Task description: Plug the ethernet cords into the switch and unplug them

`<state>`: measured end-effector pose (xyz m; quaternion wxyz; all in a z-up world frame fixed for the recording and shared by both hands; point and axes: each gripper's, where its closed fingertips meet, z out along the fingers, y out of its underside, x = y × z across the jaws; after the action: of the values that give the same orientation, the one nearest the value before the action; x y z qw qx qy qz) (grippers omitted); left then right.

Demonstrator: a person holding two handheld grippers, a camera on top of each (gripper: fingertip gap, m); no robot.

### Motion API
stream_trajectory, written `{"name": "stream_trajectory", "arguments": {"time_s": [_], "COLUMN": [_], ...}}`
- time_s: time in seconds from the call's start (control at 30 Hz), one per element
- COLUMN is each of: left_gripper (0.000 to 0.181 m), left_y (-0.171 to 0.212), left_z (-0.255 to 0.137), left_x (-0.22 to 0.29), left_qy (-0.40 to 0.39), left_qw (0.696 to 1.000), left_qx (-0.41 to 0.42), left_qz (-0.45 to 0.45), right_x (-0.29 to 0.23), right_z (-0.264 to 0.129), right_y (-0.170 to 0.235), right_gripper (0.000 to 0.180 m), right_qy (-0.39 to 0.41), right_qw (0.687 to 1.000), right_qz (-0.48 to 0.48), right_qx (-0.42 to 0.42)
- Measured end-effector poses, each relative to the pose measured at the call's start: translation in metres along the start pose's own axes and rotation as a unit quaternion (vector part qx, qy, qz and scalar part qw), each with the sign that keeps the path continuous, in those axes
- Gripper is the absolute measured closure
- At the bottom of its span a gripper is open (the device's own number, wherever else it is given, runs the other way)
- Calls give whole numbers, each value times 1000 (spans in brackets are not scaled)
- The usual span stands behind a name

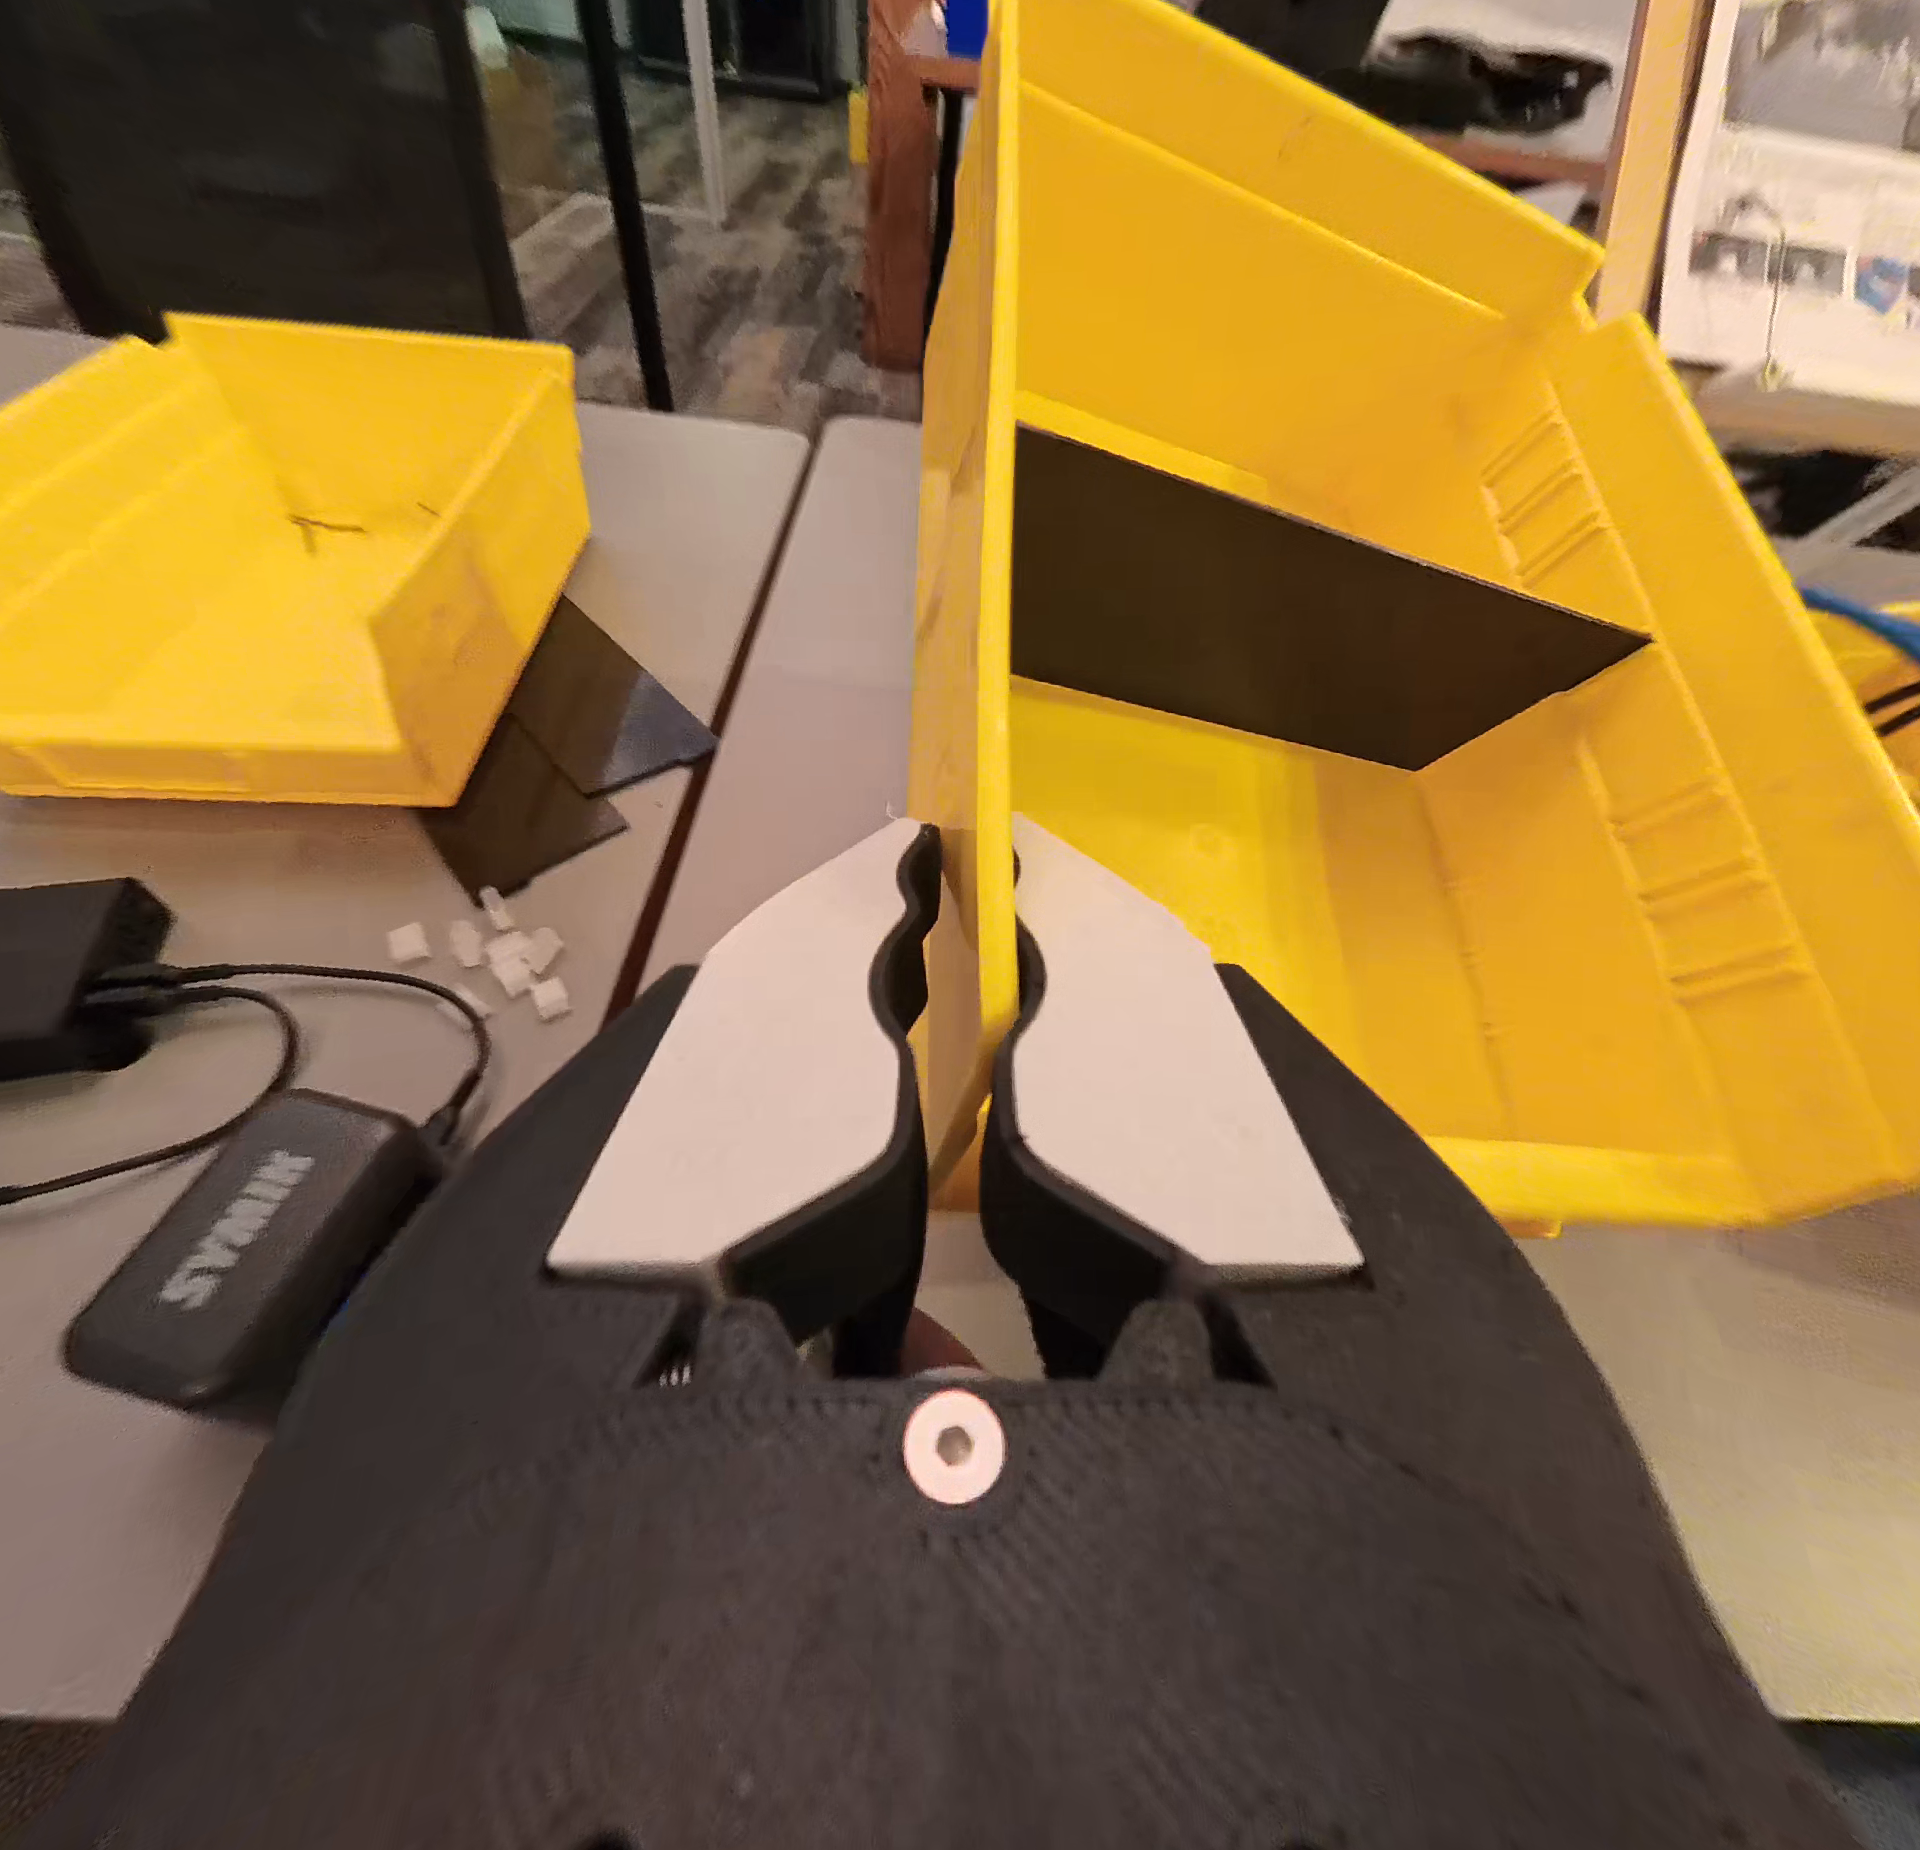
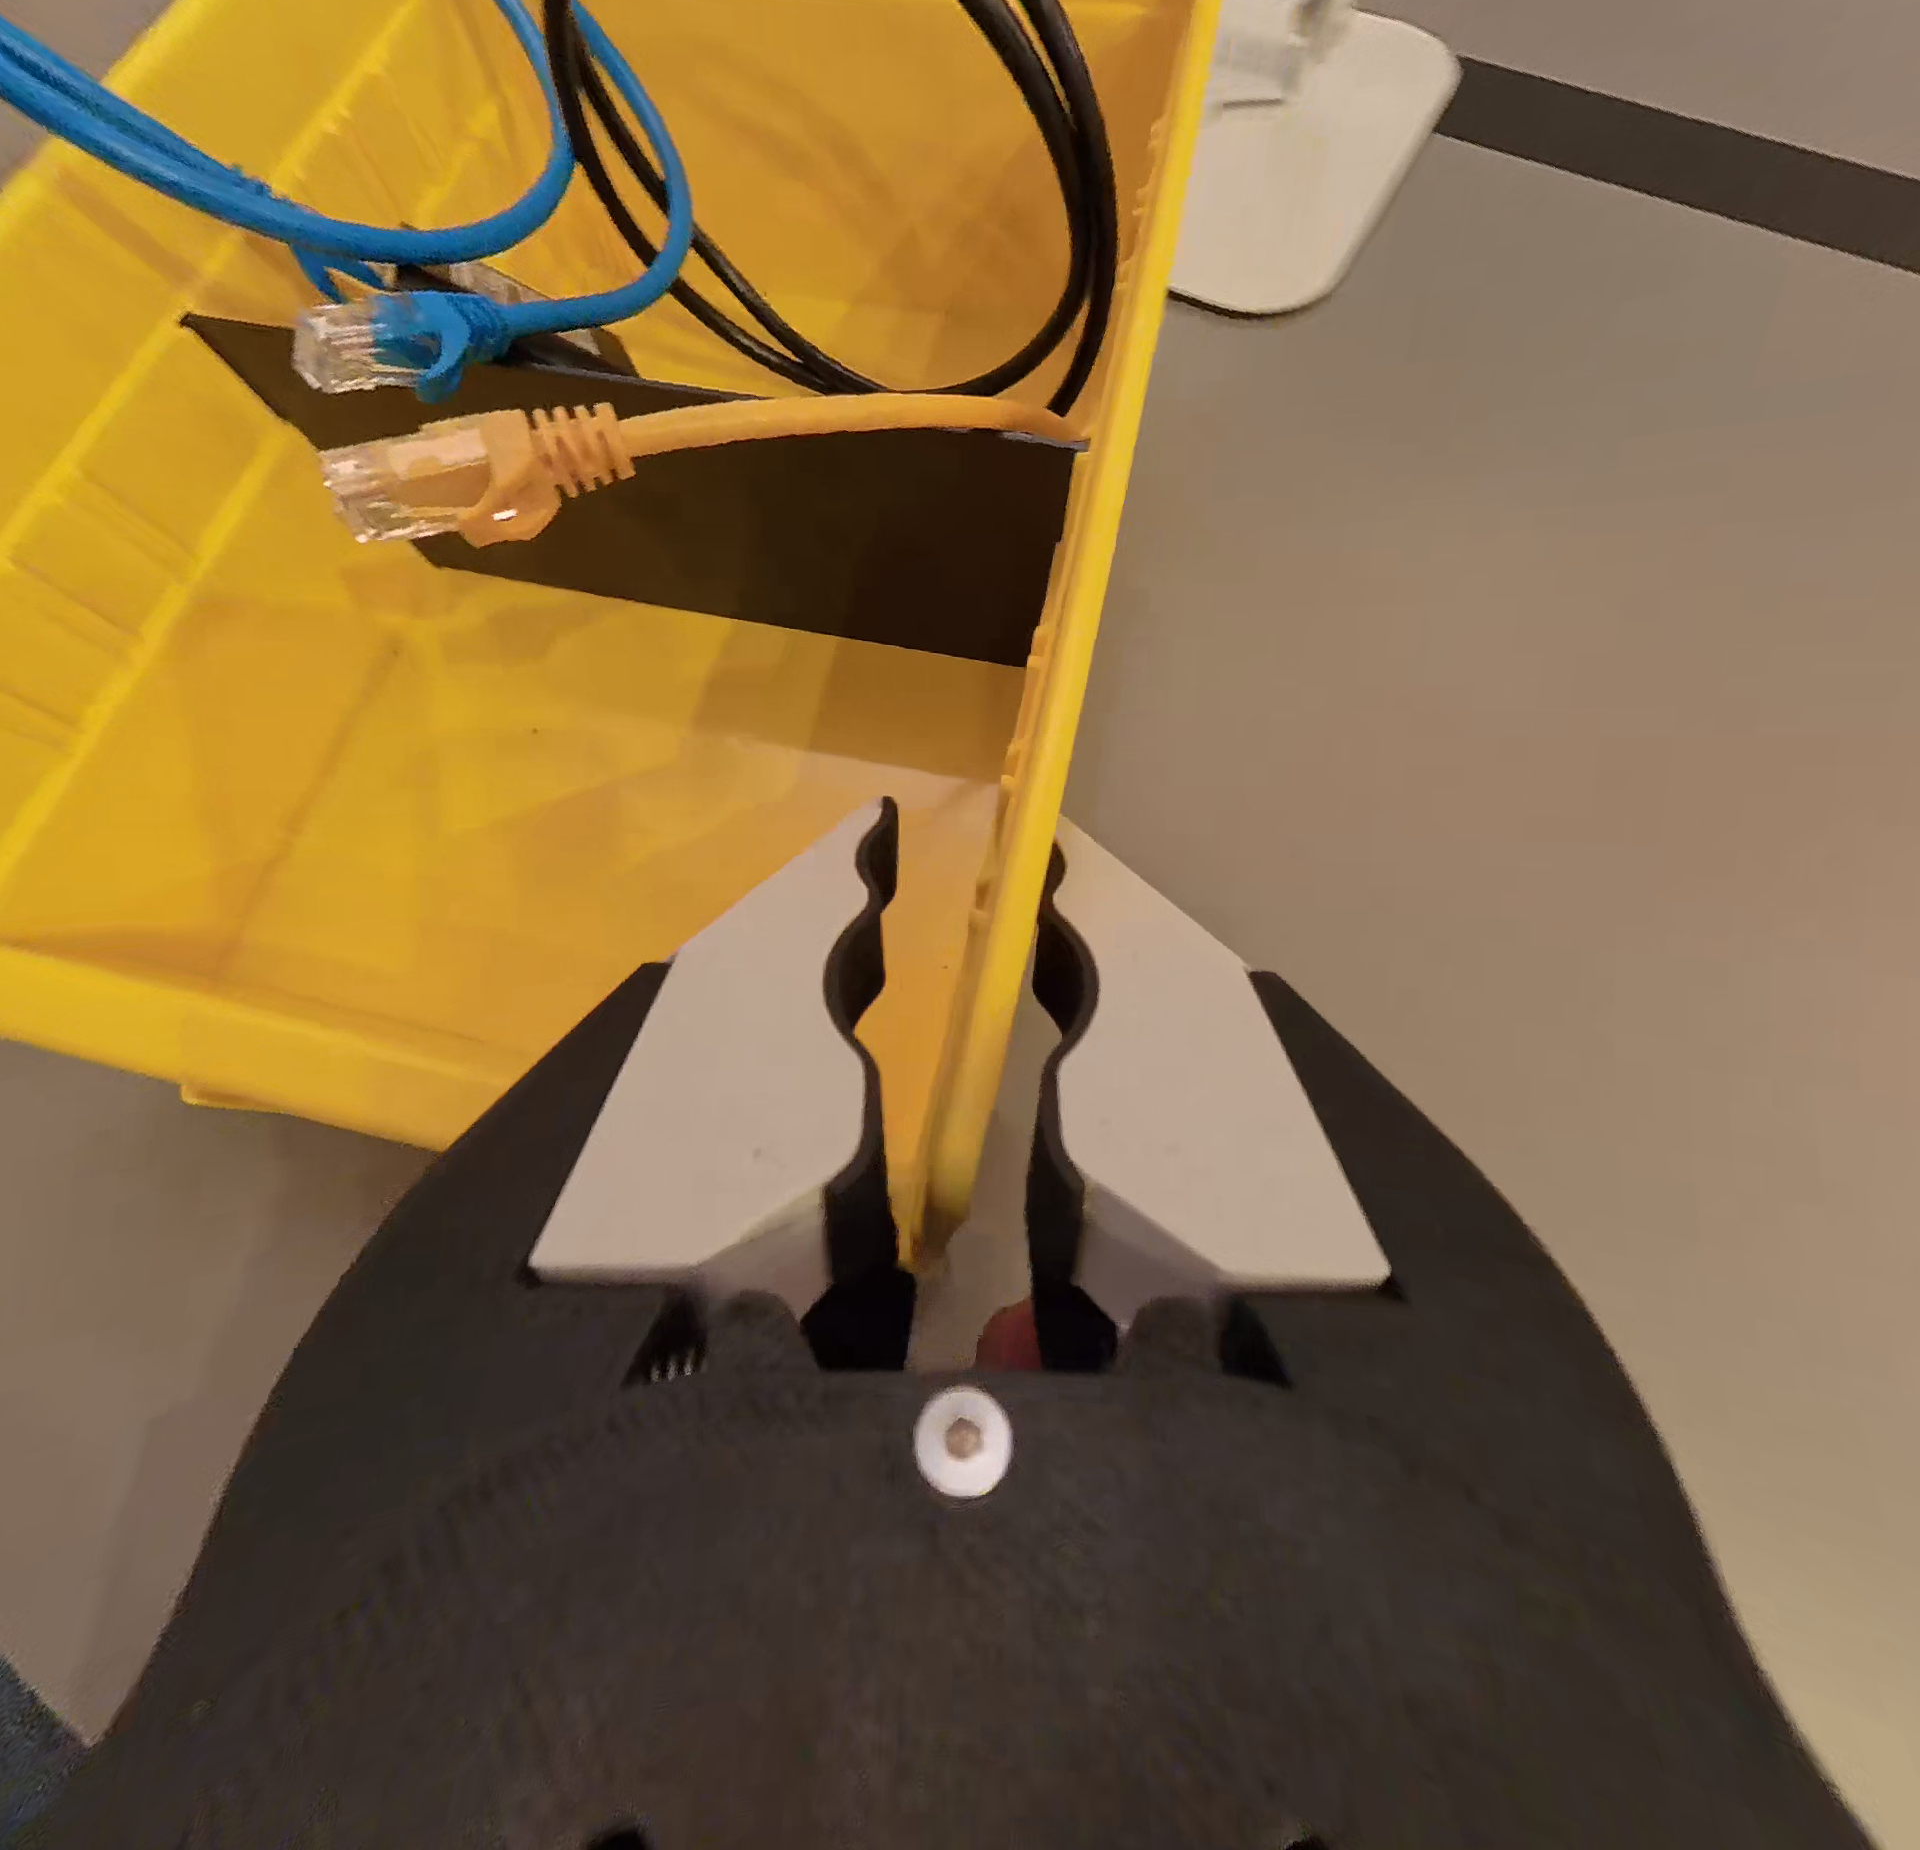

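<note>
My left gripper (image 1: 977,844) is shut on the upright side wall of a tilted yellow bin (image 1: 1299,917) with a black divider (image 1: 1299,595); both of its compartments show nothing inside. My right gripper (image 2: 971,834) is shut on the right wall of a yellow bin (image 2: 312,761). A blue ethernet cord (image 2: 364,346) and an orange one (image 2: 436,486) lie with their clear plugs over this bin's black divider (image 2: 810,543), beside a looped black cable (image 2: 1049,138). A black box (image 1: 62,959) with a cable plugged in sits at the far left. I cannot tell whether both grippers hold the same bin.
A second yellow bin (image 1: 260,574) sits at the back left, partly on black sheets (image 1: 561,761). Small white plastic pieces (image 1: 499,959) and a black power brick (image 1: 249,1250) with its cord lie on the grey table. Blue cable (image 1: 1860,605) shows at the right edge. A white stand base (image 2: 1309,138) lies far right. My hands' fingertips stand some 60 cm from each other. It is some 20 cm from my left tips to the black power brick (image 1: 249,1250).
</note>
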<state>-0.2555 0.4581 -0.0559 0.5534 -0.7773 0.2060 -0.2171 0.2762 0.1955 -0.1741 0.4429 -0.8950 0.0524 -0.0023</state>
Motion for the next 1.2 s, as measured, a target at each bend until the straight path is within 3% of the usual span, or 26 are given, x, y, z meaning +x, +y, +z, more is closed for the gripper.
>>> {"name": "stream_trajectory", "arguments": {"time_s": [0.17, 0.4, 0.73, 0.87, 1.03, 1.2], "left_gripper": [175, 174, 175, 175, 174, 175], "left_y": [-40, -85, -92, -94, -91, -73], "left_z": [-34, -61, -55, -50, -37, -8], "left_x": [-8, 17, 56, 75, 114, 184], "left_qy": [-14, 21, 59, 81, 119, 171], "left_qw": [999, 994, 992, 991, 988, 983], "left_qx": [50, 102, 108, 107, 98, 72], "left_qz": [-2, -17, -11, -8, -4, 16], "right_x": [-72, -172, -265, -302, -284, -187], "right_z": [23, 57, 103, 108, 86, 23], "right_y": [-15, -33, -63, -64, -83, -111], "right_gripper": [145, 125, 109, 110, 113, 116], "right_qy": [-66, -135, -209, -301, -330, -293], "right_qw": [997, 985, 967, 945, 939, 948], "right_qz": [-26, -103, -142, -125, -87, -22], "right_qx": [-4, -4, 15, 1, 37, 119]}}
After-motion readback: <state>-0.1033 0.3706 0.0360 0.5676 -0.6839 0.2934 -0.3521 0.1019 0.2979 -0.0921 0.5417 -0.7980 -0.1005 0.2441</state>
